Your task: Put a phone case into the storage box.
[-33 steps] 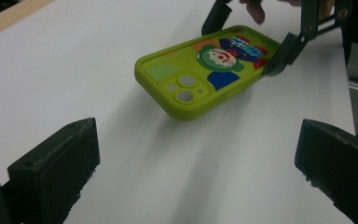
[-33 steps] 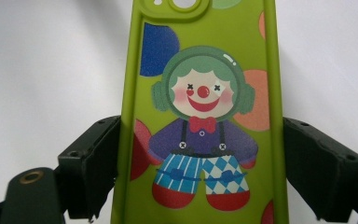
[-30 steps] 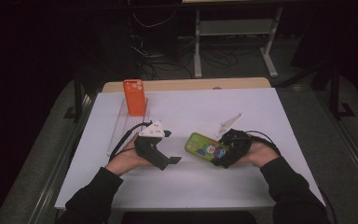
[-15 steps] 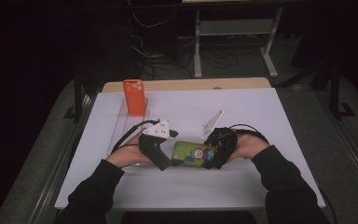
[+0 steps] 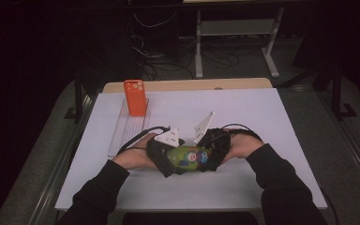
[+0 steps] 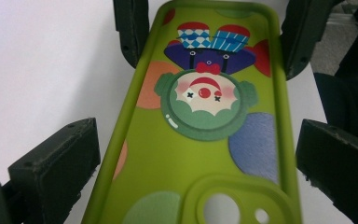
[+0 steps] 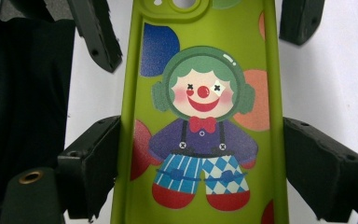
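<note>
The green clown phone case [image 5: 186, 157] has moved. A moment ago it was out on the right side of the counter [image 5: 262, 117], carried by the right claw [image 5: 207, 158], and the left claw [image 5: 171, 162] was apart from it. Now the right hand has brought the case left, to the near middle of the counter, and the two claws meet there. The case sits between them, one end in each.

It looks like the case is being passed from one hand to the other, and the pass is about half done.

The right claw is clenched on the long sides of the case, near the clown's legs. The left claw has one jaw on each side of the end with the camera hole. The jaws are very close to the edges, but I cannot tell if they squeeze it yet.

Both arms come in from the near edge and bend inward, so the hands point at each other. The case lies almost flat between them, picture side up.

Far off on the left, an orange phone [image 5: 135, 97] stands upright at the far end of a clear tray [image 5: 122, 136]. Nothing touches it.
</note>
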Demonstrator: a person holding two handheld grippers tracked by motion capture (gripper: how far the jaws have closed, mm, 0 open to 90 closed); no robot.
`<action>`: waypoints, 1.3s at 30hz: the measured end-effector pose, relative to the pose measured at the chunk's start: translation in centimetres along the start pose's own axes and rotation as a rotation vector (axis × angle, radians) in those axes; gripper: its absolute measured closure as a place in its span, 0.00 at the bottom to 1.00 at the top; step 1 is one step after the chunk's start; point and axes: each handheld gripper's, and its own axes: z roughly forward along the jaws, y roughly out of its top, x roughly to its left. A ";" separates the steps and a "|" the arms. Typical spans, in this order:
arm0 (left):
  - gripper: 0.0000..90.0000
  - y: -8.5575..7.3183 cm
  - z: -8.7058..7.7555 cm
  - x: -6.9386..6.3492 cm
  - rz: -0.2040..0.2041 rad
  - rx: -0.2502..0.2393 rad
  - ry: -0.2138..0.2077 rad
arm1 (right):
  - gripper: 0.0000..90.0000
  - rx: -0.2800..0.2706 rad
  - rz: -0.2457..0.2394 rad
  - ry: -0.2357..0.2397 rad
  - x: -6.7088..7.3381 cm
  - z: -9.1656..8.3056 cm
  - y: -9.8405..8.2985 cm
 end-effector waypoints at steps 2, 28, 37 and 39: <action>0.06 0.0 0.0 0.0 0.012 0.002 -0.008 | 0.17 -0.002 -0.010 0.004 0.1 0.1 0.2; 0.16 -0.3 -0.3 -0.2 -0.041 0.048 -0.019 | 0.02 -0.061 0.045 -0.017 0.4 -0.2 -0.7; 0.16 -0.7 -0.3 0.1 -0.159 0.059 0.134 | 0.01 -0.169 0.177 -0.140 0.7 -1.1 -3.0; 0.16 -0.7 -0.4 0.0 -0.179 0.052 0.168 | 0.01 -0.225 0.225 -0.186 0.8 -1.2 -3.6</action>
